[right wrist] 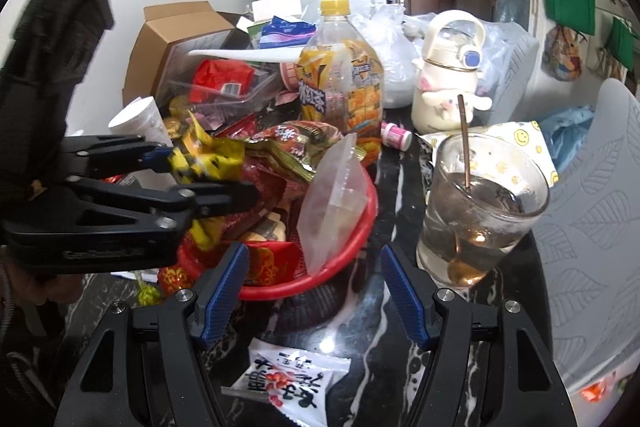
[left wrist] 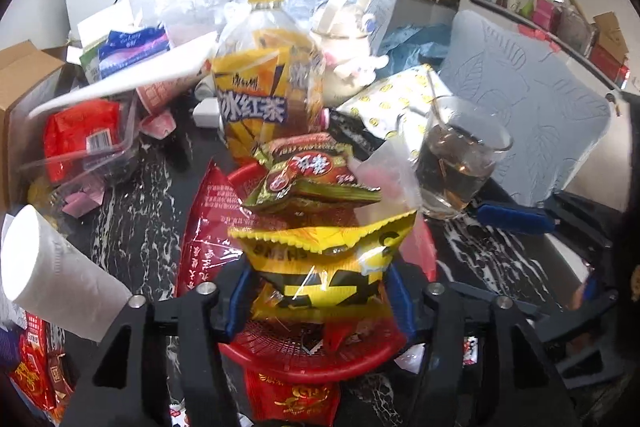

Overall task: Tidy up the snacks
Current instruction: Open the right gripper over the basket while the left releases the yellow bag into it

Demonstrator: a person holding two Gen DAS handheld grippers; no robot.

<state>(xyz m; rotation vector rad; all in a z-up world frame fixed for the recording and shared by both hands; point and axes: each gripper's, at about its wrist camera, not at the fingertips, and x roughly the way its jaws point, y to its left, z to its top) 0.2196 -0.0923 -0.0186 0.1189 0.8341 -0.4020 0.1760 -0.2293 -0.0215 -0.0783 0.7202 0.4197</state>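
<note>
The desk, dark marbled stone, is crowded on every side, so bare room is scarce: the only open strip lies just ahead of the right hand-held gripper, between the basket and the glass.

The red basket sits directly under and ahead of the left hand-held gripper, evidently as the collecting spot, and it is already heaped above its rim. A clear bag leans over the rim on the side nearer the right hand-held gripper and looks apt to slide out.

Beyond the basket stands a tea bottle, hemming in its far edge. To the right of both hand-held grippers a glass of liquid with a spoon stands close to the basket; a careless sweep could tip it.

The left hand-held gripper, jaws about half open, has a yellow packet between them over the basket; whether the pads press it or have let go I cannot tell.

The right hand-held gripper is roughly half open and empty. A white packet lies flat on the desk just beneath it, probably the next thing to lift.
</note>
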